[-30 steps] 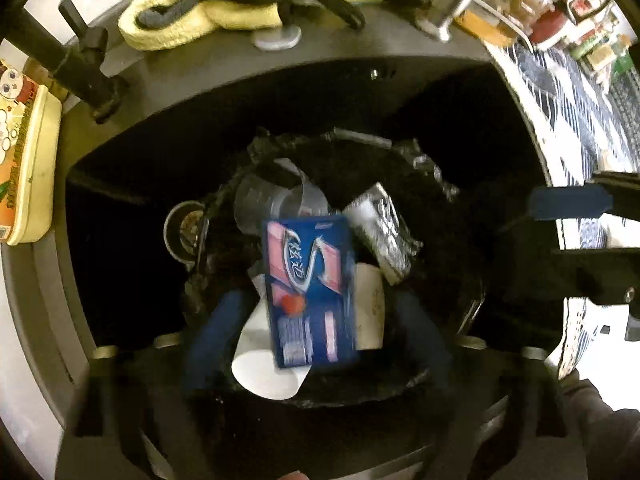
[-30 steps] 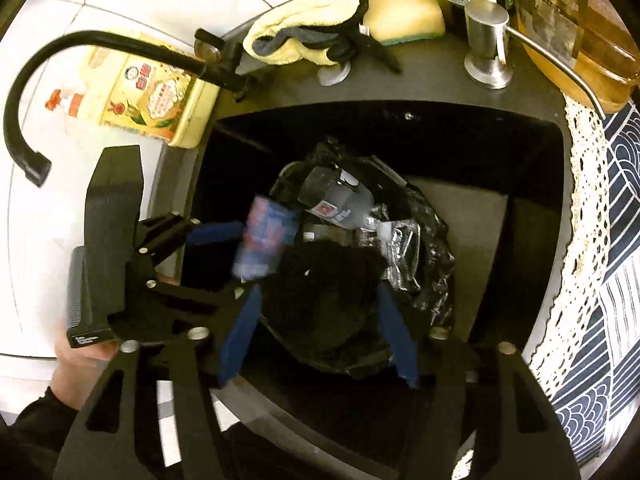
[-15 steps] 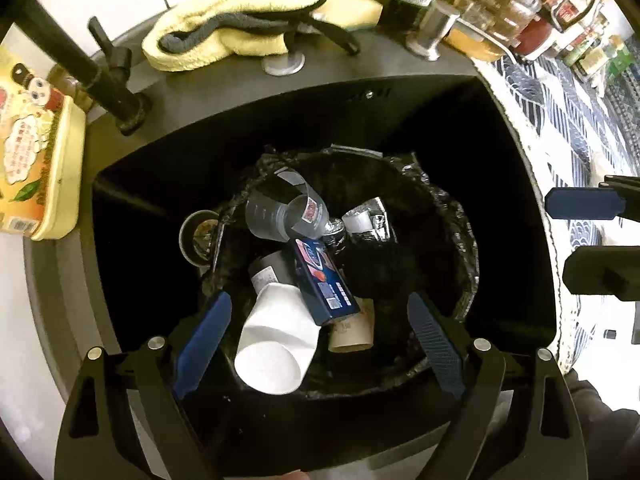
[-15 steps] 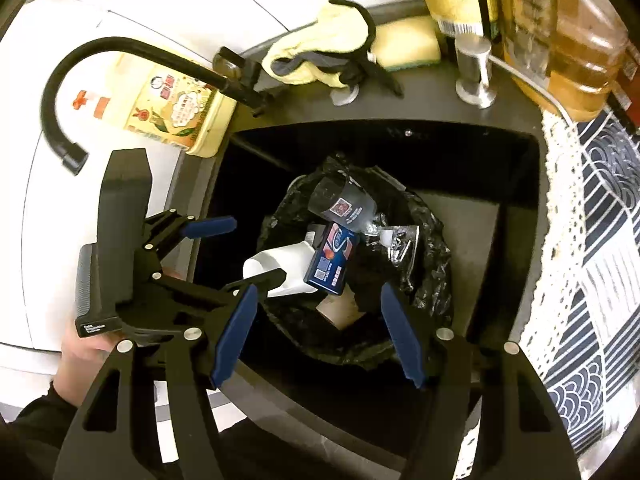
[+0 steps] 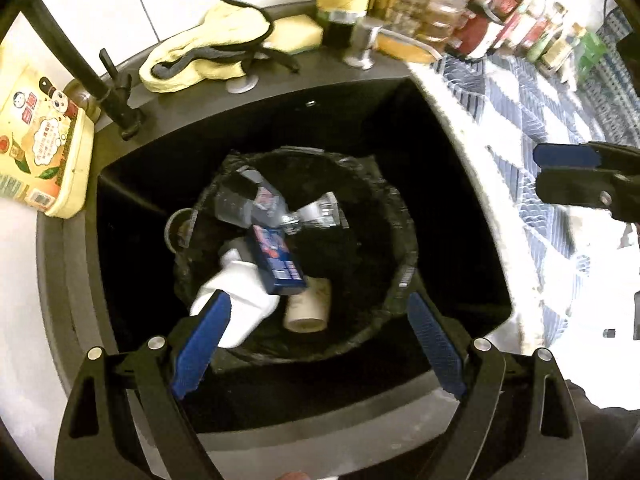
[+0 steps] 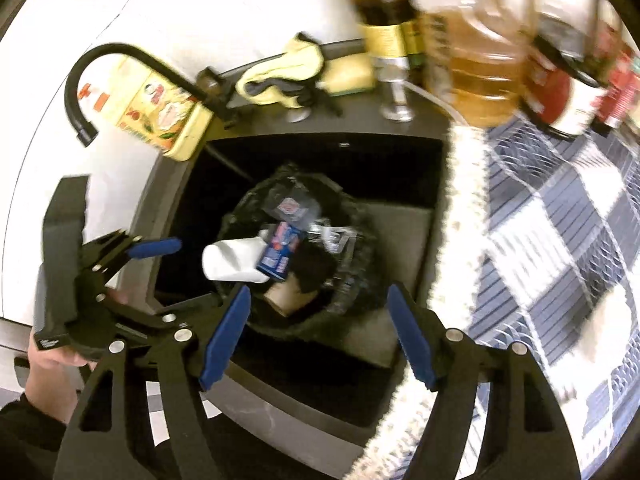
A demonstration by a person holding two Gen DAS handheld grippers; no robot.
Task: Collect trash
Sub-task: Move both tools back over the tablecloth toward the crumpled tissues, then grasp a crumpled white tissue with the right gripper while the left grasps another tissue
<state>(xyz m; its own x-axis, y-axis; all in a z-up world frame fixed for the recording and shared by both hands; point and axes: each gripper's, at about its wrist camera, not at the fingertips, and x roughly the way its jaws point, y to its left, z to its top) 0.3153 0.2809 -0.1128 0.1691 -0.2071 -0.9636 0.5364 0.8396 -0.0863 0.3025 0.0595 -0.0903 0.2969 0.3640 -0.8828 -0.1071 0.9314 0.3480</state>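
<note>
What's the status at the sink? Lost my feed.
Left gripper open, empty. Right gripper open, empty. Blue box lies in the bin bag with white cup and bottle. Nothing blocking.

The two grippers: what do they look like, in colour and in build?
Both the left gripper and the right gripper have black cut-out frames with silver screws and blue ribbed finger pads. A bare hand with a dark sleeve holds the left one.
</note>
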